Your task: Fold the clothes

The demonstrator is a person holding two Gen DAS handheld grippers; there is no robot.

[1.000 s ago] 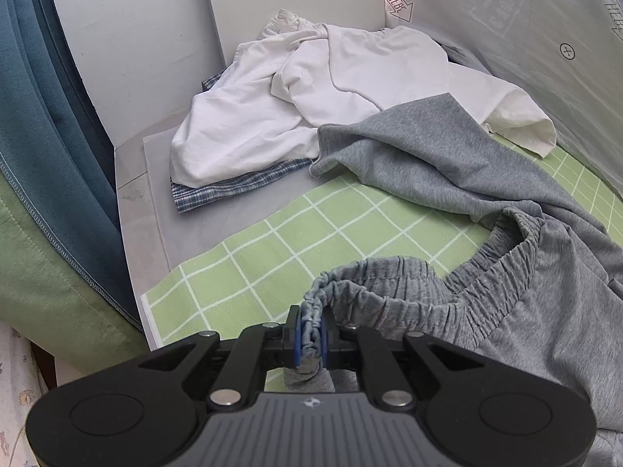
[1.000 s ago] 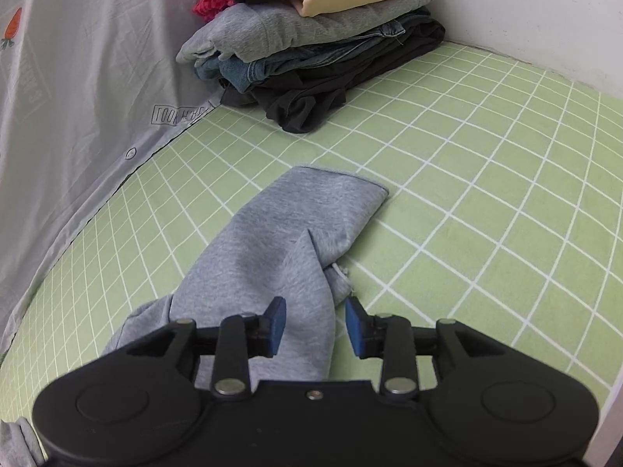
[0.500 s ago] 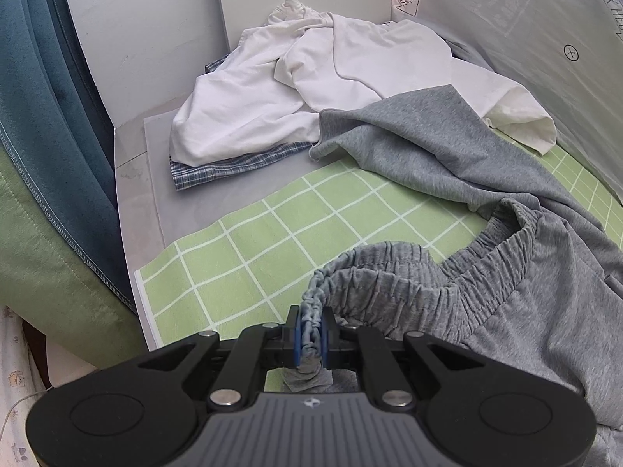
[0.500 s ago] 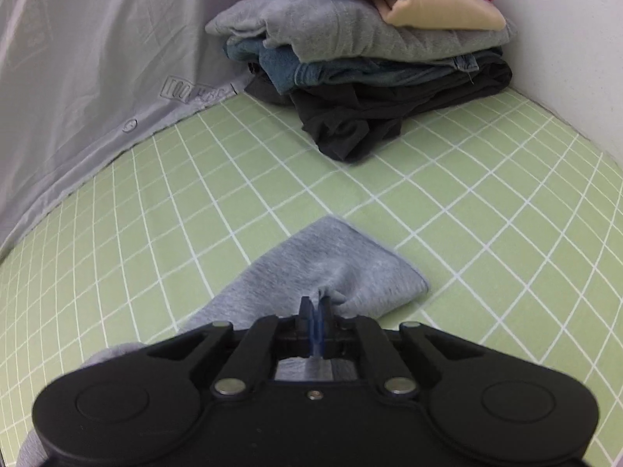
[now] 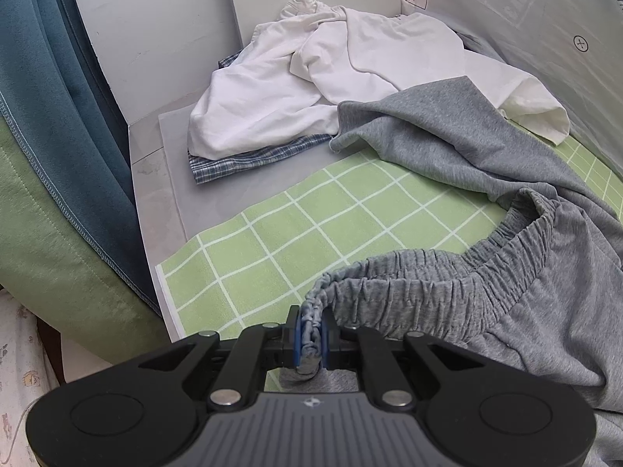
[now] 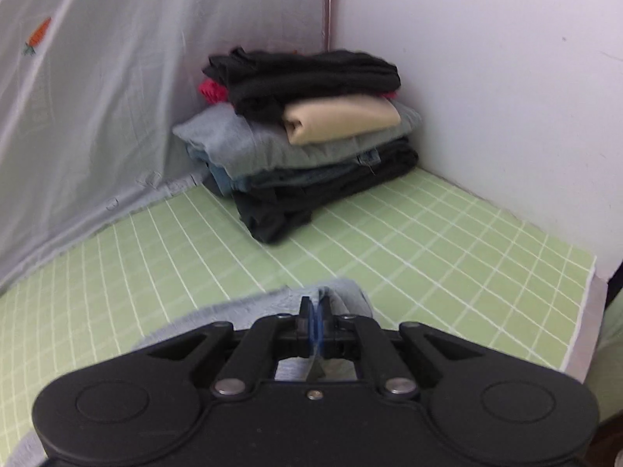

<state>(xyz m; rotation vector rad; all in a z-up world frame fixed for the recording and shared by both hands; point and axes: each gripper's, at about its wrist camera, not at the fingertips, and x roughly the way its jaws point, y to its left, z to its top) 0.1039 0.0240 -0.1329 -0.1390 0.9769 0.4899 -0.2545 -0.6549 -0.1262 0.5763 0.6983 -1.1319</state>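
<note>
The left tongs are clamped tight on the gathered waistband of the grey trousers, near the left edge of the green checked mat. From there the trousers spread to the right across the mat, one leg running up toward the far left corner, where a white shirt lies crumpled on a checked blue cloth. The right tongs are pinched shut on the other end of the trousers, a grey fold bunched just ahead of them. In the far right corner, against the white wall, stands a pile of folded clothes.
</note>
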